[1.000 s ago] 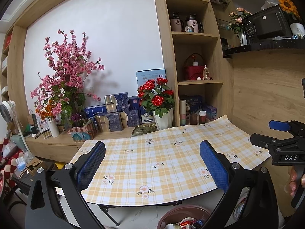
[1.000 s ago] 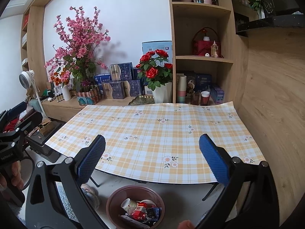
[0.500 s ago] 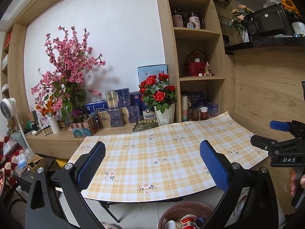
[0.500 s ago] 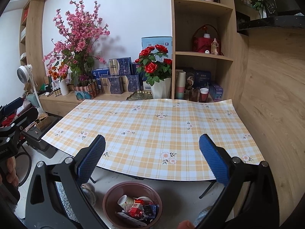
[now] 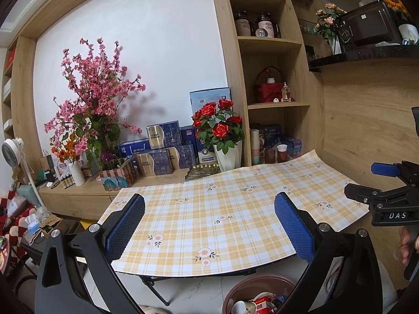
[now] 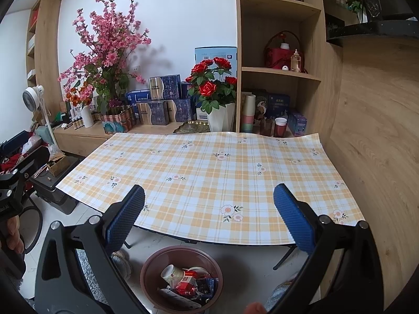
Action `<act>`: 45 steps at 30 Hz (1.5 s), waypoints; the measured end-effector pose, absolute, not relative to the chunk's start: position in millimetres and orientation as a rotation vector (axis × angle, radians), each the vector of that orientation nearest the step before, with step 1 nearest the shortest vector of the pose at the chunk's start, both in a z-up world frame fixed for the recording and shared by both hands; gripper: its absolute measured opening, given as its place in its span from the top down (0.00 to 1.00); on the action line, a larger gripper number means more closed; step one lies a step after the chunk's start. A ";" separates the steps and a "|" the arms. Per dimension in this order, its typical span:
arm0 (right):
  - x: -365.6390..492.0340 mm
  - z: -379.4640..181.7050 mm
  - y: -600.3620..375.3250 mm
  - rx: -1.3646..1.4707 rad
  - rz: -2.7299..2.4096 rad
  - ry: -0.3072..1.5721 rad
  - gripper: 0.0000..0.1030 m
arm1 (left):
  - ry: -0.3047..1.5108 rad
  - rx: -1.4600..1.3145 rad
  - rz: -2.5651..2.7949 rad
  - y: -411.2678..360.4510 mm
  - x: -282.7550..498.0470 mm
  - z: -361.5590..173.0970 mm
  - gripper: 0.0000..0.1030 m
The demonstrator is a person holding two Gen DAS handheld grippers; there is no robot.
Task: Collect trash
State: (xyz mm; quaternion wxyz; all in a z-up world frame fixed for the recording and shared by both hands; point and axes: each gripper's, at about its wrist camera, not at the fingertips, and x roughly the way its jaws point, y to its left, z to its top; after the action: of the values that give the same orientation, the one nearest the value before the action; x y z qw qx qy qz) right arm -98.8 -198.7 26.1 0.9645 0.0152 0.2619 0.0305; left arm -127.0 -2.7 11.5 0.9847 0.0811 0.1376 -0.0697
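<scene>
**Both grippers over the desk, trash in the bin**

The left gripper (image 5: pixel 209 225) and right gripper (image 6: pixel 209 222) hang above the near edge of the desk (image 6: pixel 209 162), each with its blue fingers (image 6: pixel 125 217) wide apart and gripping nothing. The bin (image 6: pixel 180 277) sits on the floor just under that edge (a brownish round tub), holding the trash (image 6: pixel 188 285): a paper cup, a red packet, dark wrappers. Red roses (image 6: pixel 212 86) stand beyond the desk's far side.
</scene>
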 end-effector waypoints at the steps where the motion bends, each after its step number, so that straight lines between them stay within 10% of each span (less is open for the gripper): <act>1: -98.4 25.5 -198.7 0.035 0.066 0.533 0.06 | 0.279 0.165 -0.135 -2.4 -126.9 10.8 0.06; 45: -91.5 -67.6 -202.8 0.258 -0.052 0.757 0.06 | 0.507 0.215 -0.038 31.9 -111.3 -54.8 0.06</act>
State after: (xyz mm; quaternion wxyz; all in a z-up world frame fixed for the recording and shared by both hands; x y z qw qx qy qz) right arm -91.5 -202.8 -67.6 0.9208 0.1256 0.3684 -0.0253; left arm -111.3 31.9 -54.8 0.9622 0.1062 0.2501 -0.0189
